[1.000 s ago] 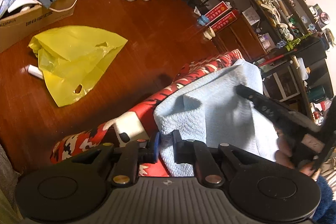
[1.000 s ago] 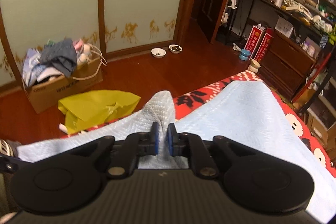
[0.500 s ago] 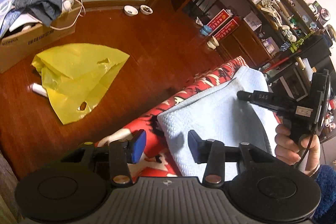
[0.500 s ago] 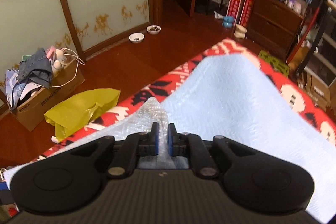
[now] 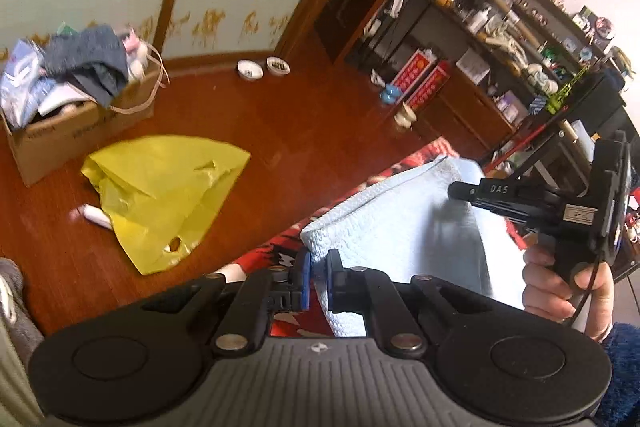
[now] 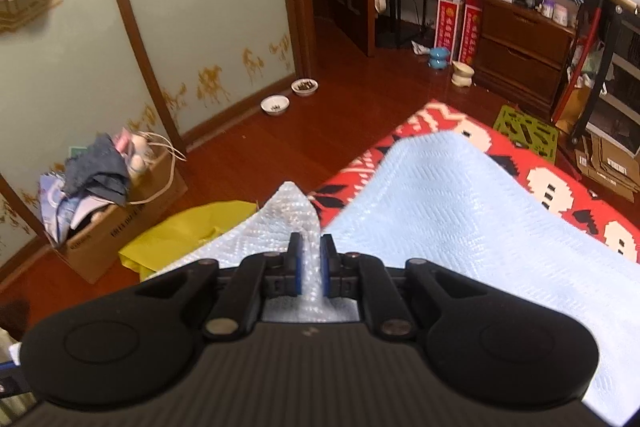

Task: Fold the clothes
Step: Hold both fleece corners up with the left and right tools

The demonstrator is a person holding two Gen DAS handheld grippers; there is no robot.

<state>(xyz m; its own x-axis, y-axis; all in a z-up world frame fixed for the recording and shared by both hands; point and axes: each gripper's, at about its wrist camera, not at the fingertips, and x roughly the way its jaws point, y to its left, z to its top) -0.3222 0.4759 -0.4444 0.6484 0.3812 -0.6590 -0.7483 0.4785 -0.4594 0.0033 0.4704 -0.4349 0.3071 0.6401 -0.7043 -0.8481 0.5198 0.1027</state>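
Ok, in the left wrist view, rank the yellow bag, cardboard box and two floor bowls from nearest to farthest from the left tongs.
1. Yellow bag, on the floor just left of the left tongs.
2. Cardboard box, farther left, by the wall.
3. Two bowls, farthest, at the baseboard.

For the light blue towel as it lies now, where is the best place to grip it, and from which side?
Grip the light blue towel at its near corners, coming from the near edge. The folded layers stack there, so one pinch catches all. Both the left hand-held gripper and the right hand-held gripper already clamp such corners.
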